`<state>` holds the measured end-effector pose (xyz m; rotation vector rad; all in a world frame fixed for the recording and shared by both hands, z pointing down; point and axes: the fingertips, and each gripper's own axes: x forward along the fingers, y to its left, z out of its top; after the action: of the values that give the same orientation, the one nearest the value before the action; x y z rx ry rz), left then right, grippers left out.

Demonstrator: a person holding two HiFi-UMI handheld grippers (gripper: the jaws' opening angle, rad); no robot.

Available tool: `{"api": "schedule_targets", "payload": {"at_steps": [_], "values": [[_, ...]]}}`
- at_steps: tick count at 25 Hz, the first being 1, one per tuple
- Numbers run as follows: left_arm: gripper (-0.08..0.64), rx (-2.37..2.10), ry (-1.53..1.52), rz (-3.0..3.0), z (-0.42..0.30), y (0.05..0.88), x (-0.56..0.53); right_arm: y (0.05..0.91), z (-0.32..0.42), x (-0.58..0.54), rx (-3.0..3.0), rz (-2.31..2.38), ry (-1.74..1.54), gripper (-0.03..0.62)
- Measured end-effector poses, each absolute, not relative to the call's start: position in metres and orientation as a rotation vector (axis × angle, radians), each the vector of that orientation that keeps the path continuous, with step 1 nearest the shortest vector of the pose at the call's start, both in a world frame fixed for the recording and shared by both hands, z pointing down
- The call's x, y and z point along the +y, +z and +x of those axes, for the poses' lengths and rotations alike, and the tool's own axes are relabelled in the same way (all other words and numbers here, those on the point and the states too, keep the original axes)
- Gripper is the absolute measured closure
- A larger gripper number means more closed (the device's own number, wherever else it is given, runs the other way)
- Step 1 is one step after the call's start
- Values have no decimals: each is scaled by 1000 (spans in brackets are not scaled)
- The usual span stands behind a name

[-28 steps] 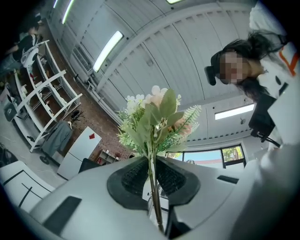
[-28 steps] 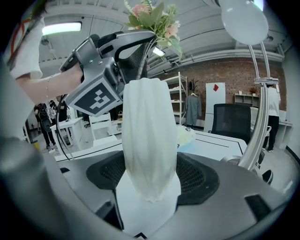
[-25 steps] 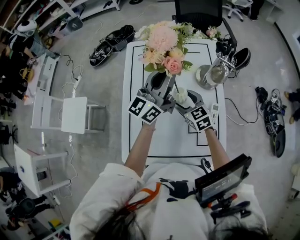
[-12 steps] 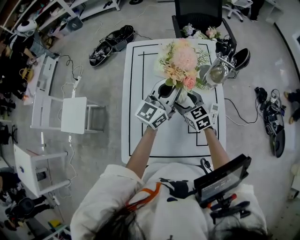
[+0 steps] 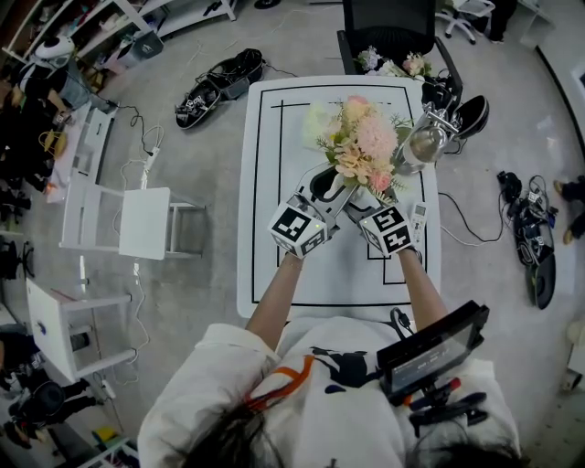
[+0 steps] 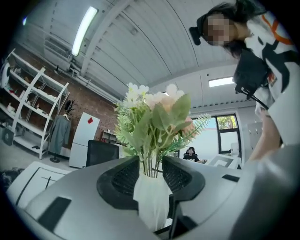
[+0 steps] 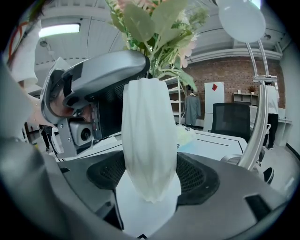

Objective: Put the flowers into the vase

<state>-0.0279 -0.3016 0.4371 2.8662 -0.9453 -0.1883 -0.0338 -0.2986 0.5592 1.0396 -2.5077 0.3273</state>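
Flowers (image 5: 366, 151) lower, in vase (image 7: 149, 145) — left gripper (image 6: 151, 174) opening round stems (image 6: 150, 162); right gripper (image 7: 150, 180) holds it.

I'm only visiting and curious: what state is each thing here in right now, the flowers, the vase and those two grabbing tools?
vase: upright, clamped by the right gripper.
flowers: stems down in the vase, blooms standing above it.
right gripper: shut on the vase.
left gripper: jaws opening, flower stems between them, pads not pressing.
spare flowers: lying on the black chair beyond the table.
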Motion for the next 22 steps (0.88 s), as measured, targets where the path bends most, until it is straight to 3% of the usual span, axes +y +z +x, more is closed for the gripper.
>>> {"api": "schedule_targets", "payload": {"at_steps": [3, 7, 22], "values": [[339, -934, -244, 2804, -34, 439, -302, 559, -32, -300, -2509, 1055, 328, 244], [295, -939, -204, 2803, -39, 446, -300, 561, -32, -302, -2511, 1067, 329, 244], [288, -942, -238, 2745, -57, 446, -290, 561, -29, -307, -2520, 1086, 333, 244]]}}
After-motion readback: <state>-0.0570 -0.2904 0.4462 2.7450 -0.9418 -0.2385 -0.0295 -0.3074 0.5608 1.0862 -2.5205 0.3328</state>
